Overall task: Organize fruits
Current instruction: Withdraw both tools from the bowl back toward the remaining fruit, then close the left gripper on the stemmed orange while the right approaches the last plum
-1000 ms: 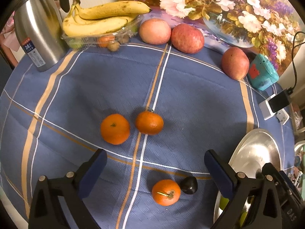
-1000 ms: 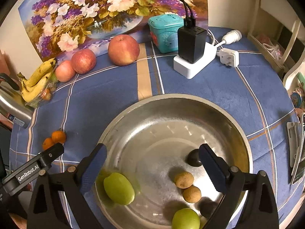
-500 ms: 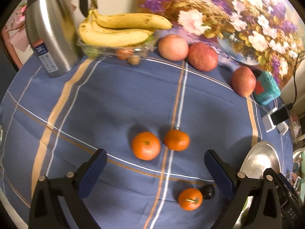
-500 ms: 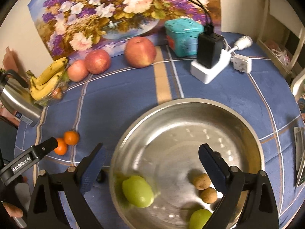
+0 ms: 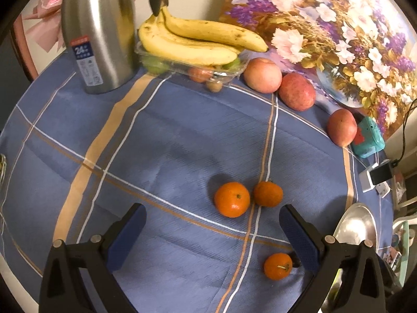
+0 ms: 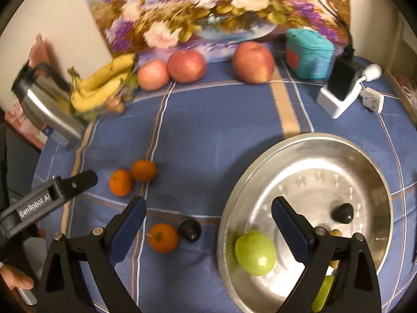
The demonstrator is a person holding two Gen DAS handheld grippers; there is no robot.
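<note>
Two mandarins lie side by side on the blue cloth, just beyond my open, empty left gripper. A third mandarin lies by its right finger, next to a dark fruit. My right gripper is open and empty above the cloth, left of the steel bowl. The bowl holds a green fruit, a dark fruit and small brown ones. The left gripper also shows in the right wrist view.
Bananas on a clear tray, three apples, a steel kettle, a teal box and a charger block line the table's far side before a flower painting.
Both grippers have swung left. The left one has moved up and back, so the mandarins sit lower right in its view. The bowl has slid right in the right view.
</note>
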